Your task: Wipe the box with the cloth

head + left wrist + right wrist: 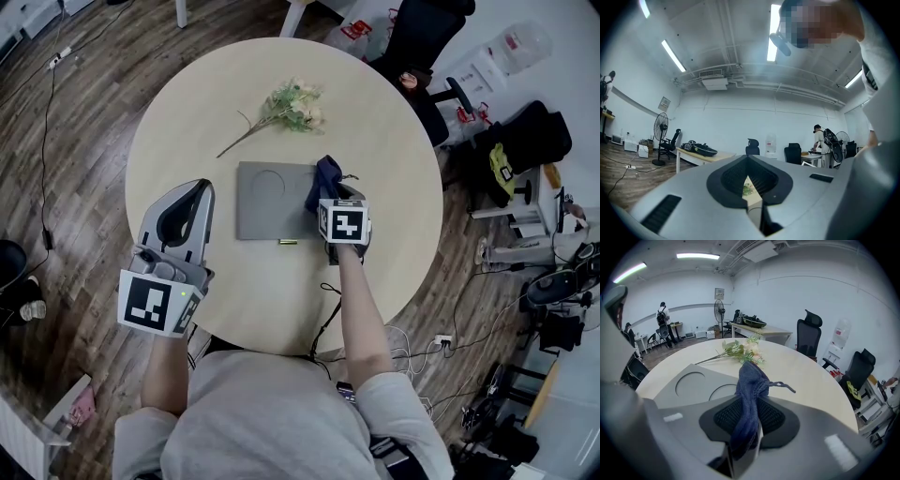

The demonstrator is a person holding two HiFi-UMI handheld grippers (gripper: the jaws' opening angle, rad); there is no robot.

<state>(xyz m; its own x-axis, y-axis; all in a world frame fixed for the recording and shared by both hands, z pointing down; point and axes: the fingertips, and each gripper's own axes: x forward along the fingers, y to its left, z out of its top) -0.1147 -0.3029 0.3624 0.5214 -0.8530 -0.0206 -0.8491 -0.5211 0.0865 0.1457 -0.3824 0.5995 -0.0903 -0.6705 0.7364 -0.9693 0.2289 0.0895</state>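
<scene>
A flat grey box (pixel 267 202) with round recesses in its top lies in the middle of a round pale table (pixel 394 187). My right gripper (pixel 330 199) is at the box's right edge, shut on a dark blue cloth (pixel 324 176) that bunches up over that edge. The right gripper view shows the cloth (pixel 750 380) pinched in the right gripper (pixel 749 404) and hanging out past the tips, with the box (pixel 689 383) just beyond. My left gripper (pixel 195 192) is held over the table's left edge, apart from the box, its jaws together and holding nothing. The left gripper (pixel 749 165) points out at the room.
A bunch of artificial flowers (pixel 291 106) lies on the far side of the table. A small yellowish stick (pixel 287 242) rests just in front of the box. Office chairs, bags (pixel 525 141) and cables stand on the floor to the right. A standing fan (pixel 661 129) is in the background.
</scene>
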